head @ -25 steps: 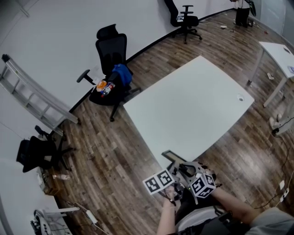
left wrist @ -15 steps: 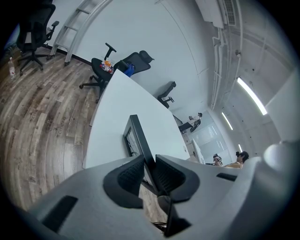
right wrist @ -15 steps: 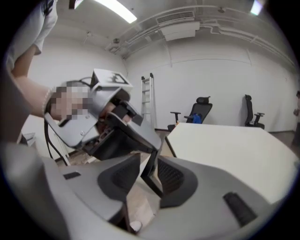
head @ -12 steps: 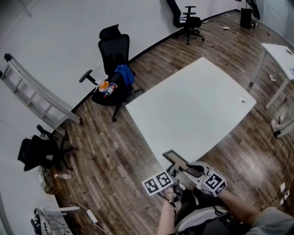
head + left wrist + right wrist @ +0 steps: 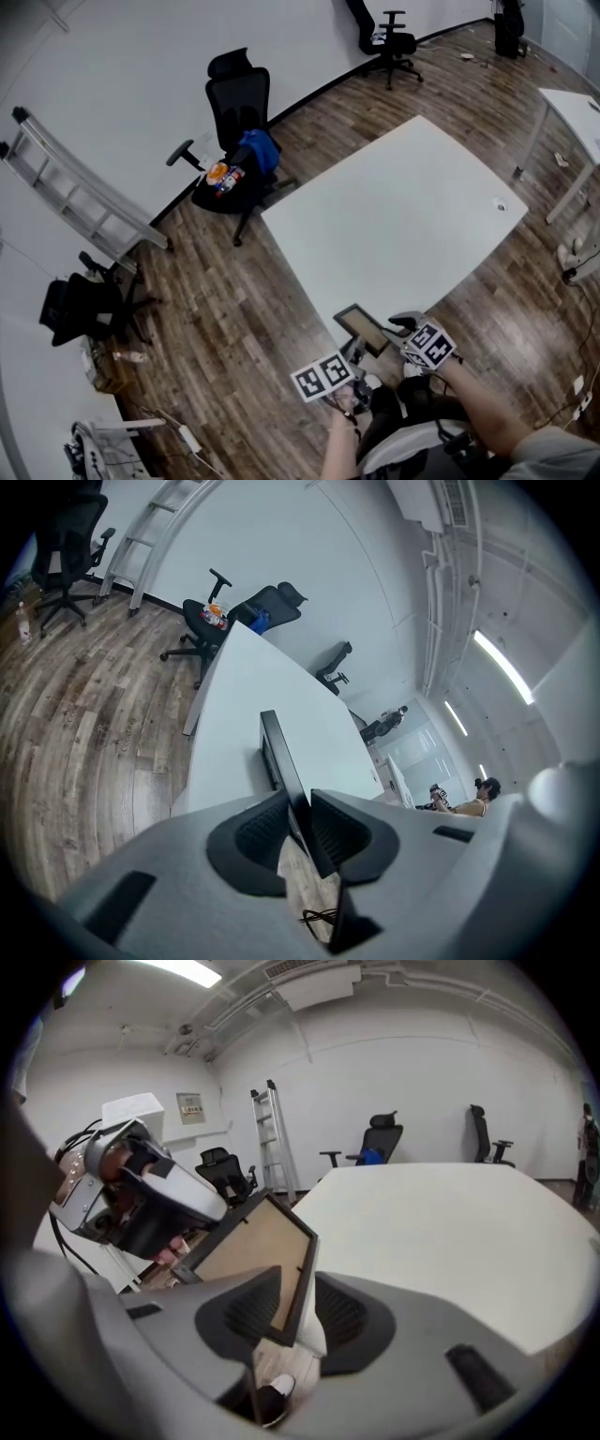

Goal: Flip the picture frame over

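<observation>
At table (image 5: 403, 206) corner, left tool (image 5: 300, 819) grips picture frame (image 5: 279, 757), perhaps tilted.

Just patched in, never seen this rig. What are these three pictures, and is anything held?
No robot: a person holds a two-jaw gripper in each hand; the marked cubes belong to them. The wide picture comes from a head camera looking down; the other two cameras ride on the grippers, looking along their jaws. The left gripper is clamped on the edge of the picture frame, holding it tilted at the near corner of the white table. The right gripper has just been opening its jaws; the frame's corner sits between them, with gaps on both sides, so it isn't gripping.
</observation>
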`<state>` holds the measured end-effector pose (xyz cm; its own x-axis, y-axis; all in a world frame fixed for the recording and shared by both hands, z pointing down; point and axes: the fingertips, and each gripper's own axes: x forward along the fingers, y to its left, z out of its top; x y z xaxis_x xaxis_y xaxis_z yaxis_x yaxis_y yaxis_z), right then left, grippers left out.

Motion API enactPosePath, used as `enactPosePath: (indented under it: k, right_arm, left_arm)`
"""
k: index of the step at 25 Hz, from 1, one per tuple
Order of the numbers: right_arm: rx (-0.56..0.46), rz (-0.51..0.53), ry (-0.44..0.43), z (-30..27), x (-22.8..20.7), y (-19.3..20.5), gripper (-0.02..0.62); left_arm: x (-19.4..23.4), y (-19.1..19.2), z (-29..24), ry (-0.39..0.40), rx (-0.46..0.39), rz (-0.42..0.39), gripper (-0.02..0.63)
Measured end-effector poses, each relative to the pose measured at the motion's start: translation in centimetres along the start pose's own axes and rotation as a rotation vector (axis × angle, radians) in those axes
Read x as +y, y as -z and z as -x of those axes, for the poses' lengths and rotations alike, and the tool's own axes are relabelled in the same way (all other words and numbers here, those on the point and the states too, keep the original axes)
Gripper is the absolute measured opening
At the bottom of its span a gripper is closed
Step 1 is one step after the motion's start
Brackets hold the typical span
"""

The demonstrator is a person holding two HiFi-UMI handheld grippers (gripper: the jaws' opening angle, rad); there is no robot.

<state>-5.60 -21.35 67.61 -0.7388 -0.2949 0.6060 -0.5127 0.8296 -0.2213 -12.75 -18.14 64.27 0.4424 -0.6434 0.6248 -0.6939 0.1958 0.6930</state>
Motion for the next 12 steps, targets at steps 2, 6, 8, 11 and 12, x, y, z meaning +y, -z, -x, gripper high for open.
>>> enactPosePath:
  k: [2,6,8,11,12]
  right_arm:
    - [0.044,-0.013,-0.012,-1.2,-0.3,0.5,0.117]
    - [0.128,-0.002,-0.026,-2.5,-0.6,1.1,0.117]
    - [0.148,0.003,-0.037,-2.9,-0.6,1.3,0.116]
    - [0.161,0.007,-0.042,-3.3,-0.6,1.3,0.098]
    - [0.162,0.015,-0.04,-3.4,-0.6,1.2,0.096]
  left_arm:
    - [0.2,0.0,0.0,-0.002,-0.001,0.002,0.076]
    - [0.4,0.1,0.0,-0.003,0.001,0.005,0.074]
    - [0.5,0.1,0.1,-0.005,0.002,0.009,0.072]
    - [0.8,0.0,0.1,-0.009,0.0,0.011,0.071]
    - [0.9,0.0,0.0,-0.01,-0.002,0.01,0.071]
